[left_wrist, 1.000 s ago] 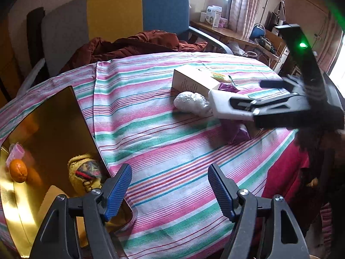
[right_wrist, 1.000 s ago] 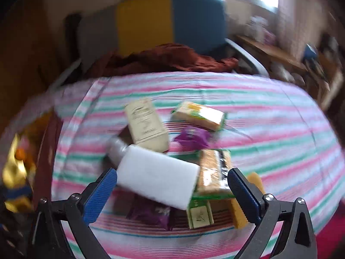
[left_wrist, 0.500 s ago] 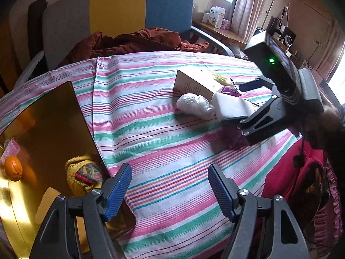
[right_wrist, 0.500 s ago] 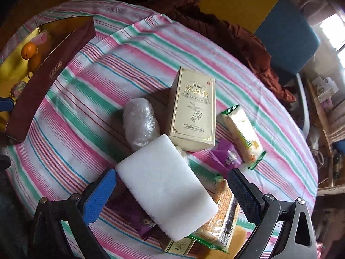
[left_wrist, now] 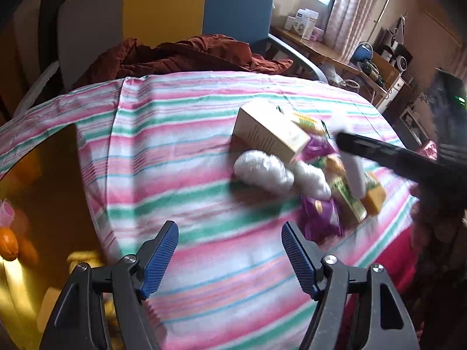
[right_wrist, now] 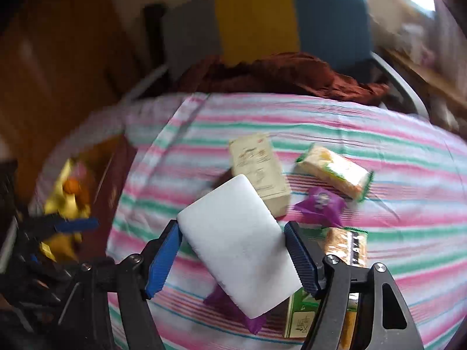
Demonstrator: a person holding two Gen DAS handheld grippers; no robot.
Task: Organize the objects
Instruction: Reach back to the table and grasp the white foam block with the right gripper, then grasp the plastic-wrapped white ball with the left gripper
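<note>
**Right tool closes on the white block; left tool hangs empty over the cloth**

Nearest in the right wrist view, the right tool [right_wrist: 232, 258] has the white foam-like block [right_wrist: 239, 248] between its blue pads. Its jaws have just been closing, and both pads now sit against the block's long sides, so the block is gripped and tilted, one corner pointing away from the camera. Beneath the block lie a purple wrapper [right_wrist: 233, 306] and a green carton [right_wrist: 300, 318], with a biscuit pack [right_wrist: 347, 246] just to the right.

In the left wrist view the left tool [left_wrist: 230, 258] stands wide, its jaws having just been opening further, with nothing between them but the striped cloth [left_wrist: 181, 157] of the worktop. At the left edge of that view a gold-lined box [left_wrist: 43, 192] holds an orange fruit [left_wrist: 8, 248].

Further out on the cloth, a cream carton [right_wrist: 258, 172] lies flat just behind the block. Right of it are a small purple packet [right_wrist: 319, 204] and a green-edged snack pack [right_wrist: 335, 172], near each other but apart. The left view also shows a crinkled white bag [left_wrist: 262, 172] touching the cream carton's near side.

Beyond the worktop a rust-coloured garment [right_wrist: 280, 77] is heaped on a chair [right_wrist: 262, 20] with grey, yellow and blue panels. The frames are blurred, so labels cannot be read.
</note>
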